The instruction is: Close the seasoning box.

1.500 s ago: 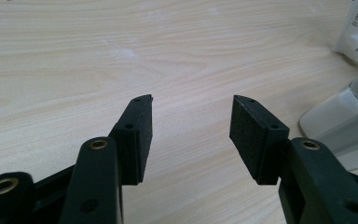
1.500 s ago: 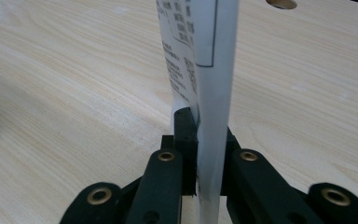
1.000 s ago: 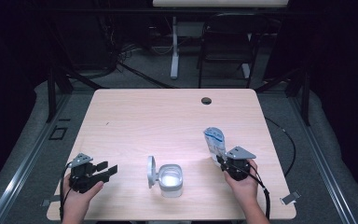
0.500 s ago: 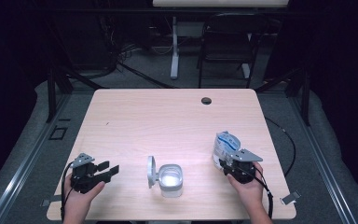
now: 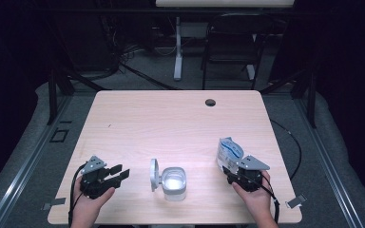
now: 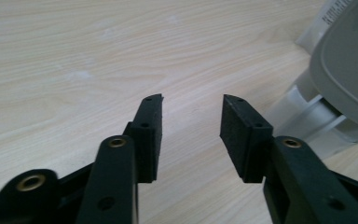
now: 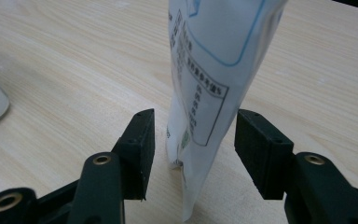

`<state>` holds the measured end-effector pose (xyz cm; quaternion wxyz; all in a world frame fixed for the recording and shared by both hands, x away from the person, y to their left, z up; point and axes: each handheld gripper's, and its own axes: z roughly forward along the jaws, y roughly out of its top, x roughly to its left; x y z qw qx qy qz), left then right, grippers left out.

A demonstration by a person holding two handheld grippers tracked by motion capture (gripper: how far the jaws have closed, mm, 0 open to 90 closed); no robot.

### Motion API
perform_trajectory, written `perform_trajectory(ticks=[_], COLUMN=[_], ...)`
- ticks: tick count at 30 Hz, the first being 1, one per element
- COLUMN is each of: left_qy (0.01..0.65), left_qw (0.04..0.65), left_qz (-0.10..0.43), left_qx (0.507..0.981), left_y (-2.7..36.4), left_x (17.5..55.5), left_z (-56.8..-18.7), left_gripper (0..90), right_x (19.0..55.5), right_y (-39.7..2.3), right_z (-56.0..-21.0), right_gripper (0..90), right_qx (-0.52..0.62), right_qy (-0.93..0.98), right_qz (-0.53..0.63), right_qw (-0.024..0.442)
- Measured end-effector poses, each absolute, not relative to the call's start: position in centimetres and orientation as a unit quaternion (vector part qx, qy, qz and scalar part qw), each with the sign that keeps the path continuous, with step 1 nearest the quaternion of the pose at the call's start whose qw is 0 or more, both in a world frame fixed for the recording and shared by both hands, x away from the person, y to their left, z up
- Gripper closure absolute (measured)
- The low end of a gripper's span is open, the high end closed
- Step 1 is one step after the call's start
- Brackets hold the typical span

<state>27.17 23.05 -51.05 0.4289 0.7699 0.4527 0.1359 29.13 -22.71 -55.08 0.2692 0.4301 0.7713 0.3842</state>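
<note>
A pale wooden desk (image 5: 171, 123) stands in a dark room, with an open white plastic box with a hinged lid (image 5: 173, 181) near its front edge. The right tongs (image 5: 232, 170) have just been opening, their pads now clear of the upright white-and-blue printed pouch (image 7: 209, 88) between them, so it could topple unsupported. The left tongs (image 6: 191, 122), just closing, are half-open and empty beside the box, and could nudge it
</note>
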Motion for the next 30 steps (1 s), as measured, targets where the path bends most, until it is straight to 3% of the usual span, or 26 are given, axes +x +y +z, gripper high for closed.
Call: perform_trajectory(ticks=[6,14,30], left_qy=[0.422,0.394,0.368], left_qw=[0.441,0.443,0.457], left_qz=[0.127,0.121,0.104], left_qx=[0.782,0.796,0.803], left_y=[21.5,20.1,18.1], left_x=[26.6,26.0,25.1], left_z=[-50.5,-49.7,-49.0], left_gripper=[77.0,89.5,90.0], right_x=[28.6,27.5,25.9], right_y=[-22.8,-22.8,-22.5], right_z=[-54.9,-54.5,-54.4], right_gripper=[46.7,45.7,43.1], right_qx=[0.435,0.429,0.431], right_qy=[0.77,0.773,0.774], right_qz=[0.382,0.384,0.377], right_qw=[0.268,0.266,0.27])
